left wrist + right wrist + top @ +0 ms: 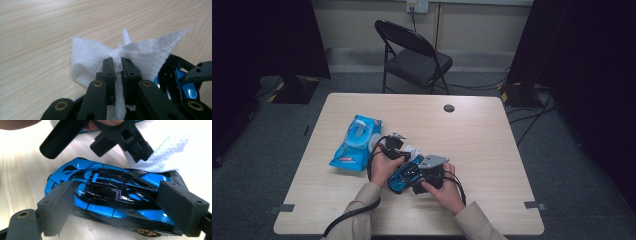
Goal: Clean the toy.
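Note:
A blue and black toy car lies on the table between the foam pads of my right gripper, which is shut on its nose and tail. My left gripper is shut on a crumpled white wipe, which rests on the wood and touches the car's rear. In the high view both grippers meet at the table's middle: the left gripper is just above the car, the right gripper beside it. The wipe hangs from the left gripper's jaws over the car's tail.
A blue pack of wet wipes lies left of the hands. The table has a round cable hole near its far edge. A black folding chair stands behind the table. Cables trail from both grippers toward the front edge.

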Available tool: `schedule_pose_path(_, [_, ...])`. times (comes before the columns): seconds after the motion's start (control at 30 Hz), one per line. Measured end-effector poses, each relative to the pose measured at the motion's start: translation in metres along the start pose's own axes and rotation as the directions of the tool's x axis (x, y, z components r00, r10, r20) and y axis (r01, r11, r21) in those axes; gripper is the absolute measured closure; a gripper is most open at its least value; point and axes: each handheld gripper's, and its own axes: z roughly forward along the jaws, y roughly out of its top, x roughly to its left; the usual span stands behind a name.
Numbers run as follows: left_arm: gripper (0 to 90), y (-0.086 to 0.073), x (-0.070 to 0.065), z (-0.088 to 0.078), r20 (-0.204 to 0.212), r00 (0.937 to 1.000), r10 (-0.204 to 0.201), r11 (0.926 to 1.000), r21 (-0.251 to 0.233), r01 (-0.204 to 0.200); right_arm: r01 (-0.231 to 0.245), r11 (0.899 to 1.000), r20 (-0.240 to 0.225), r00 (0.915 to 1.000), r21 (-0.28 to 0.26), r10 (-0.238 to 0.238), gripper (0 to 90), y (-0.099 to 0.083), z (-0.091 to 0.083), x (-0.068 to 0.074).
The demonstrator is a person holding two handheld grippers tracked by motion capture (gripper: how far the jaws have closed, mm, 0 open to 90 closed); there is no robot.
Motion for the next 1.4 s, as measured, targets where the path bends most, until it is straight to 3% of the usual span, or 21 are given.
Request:
schedule_pose_path(0.37, [82.5, 0.005, 0.0, 0.007, 0.011, 0.9999, -0.01, 0.9998, -0.017, 0.01, 0.0, 1.0, 0.0, 1.0, -0.003, 0.0, 13.5, 0.0, 0.0, 0.0])
schedule_pose_path(0.6, [82.4, 0.005, 0.002, 0.001, 0.007, 0.9998, -0.016, 0.9988, -0.045, 0.016, 0.002, 1.0, -0.004, 1.0, -0.005, -0.002, 13.5, 0.0, 0.0, 0.0])
schedule_pose_path(0.9, [82.5, 0.006, 0.007, -0.026, 0.017, 0.9994, -0.031, 0.9956, -0.088, 0.032, 0.003, 1.0, -0.006, 1.0, -0.004, -0.003, 13.6, 0.0, 0.0, 0.0])
schedule_pose_path(1.07, [82.4, 0.002, 0.008, -0.039, 0.02, 0.9993, -0.031, 0.9956, -0.088, 0.033, 0.004, 1.0, -0.006, 1.0, -0.006, -0.004, 13.6, -0.001, 0.0, 0.0])
schedule_pose_path(1.4, [82.5, -0.02, 0.013, -0.076, 0.02, 0.9987, -0.048, 0.9931, -0.106, 0.05, 0.005, 1.0, -0.008, 1.0, -0.005, -0.005, 13.6, 0.0, 0.0, 0.001])
